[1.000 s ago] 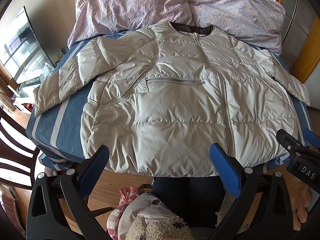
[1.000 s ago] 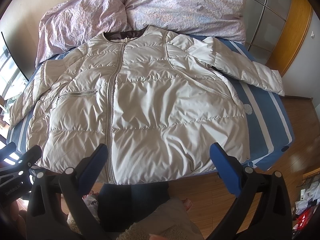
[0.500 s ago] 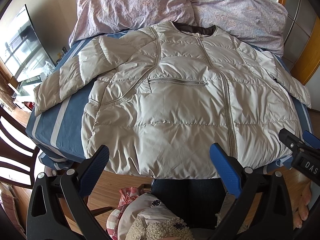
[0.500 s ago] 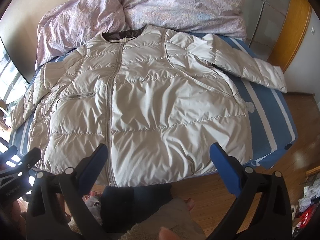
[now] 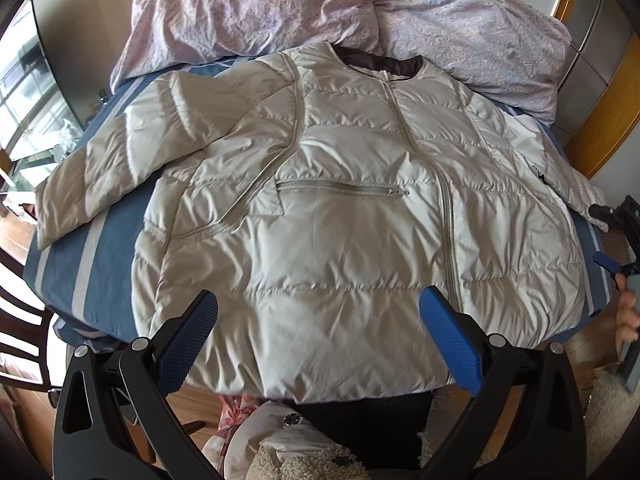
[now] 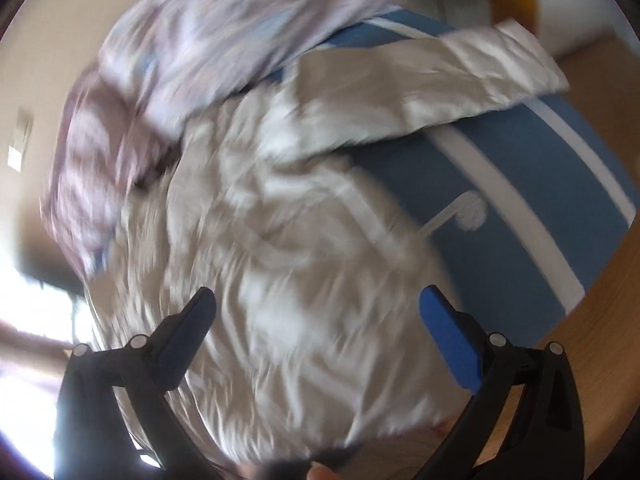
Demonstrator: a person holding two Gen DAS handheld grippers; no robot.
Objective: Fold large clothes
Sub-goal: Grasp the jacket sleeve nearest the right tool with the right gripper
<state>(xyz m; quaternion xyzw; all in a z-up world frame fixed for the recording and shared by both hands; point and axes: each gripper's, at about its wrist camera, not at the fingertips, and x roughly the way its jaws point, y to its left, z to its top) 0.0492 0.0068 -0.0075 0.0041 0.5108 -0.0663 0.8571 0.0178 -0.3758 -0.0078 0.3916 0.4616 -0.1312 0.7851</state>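
Note:
A beige quilted jacket (image 5: 340, 208) lies front up and zipped on the bed, collar toward the pillows, both sleeves spread outward. My left gripper (image 5: 318, 338) hovers open over the jacket's hem near the bed's front edge, holding nothing. The right gripper (image 6: 318, 340) is open too, over the jacket's right lower part (image 6: 280, 280); its view is blurred by motion. The right sleeve (image 6: 460, 76) stretches across the blue sheet. The right gripper's black and blue body (image 5: 620, 232) shows at the left wrist view's right edge, with a hand below it.
Blue sheet with white stripes (image 5: 92, 260) covers the bed. Crumpled lilac pillows (image 5: 360, 8) lie behind the collar. A dark wooden chair (image 5: 20, 320) stands at the left, wooden floor (image 6: 600, 300) to the right. The person's legs and fleece clothing (image 5: 320, 452) are below.
The right gripper has swung fast to the right and tilted, now facing the jacket's right side and sleeve. The left gripper has moved slightly forward over the hem.

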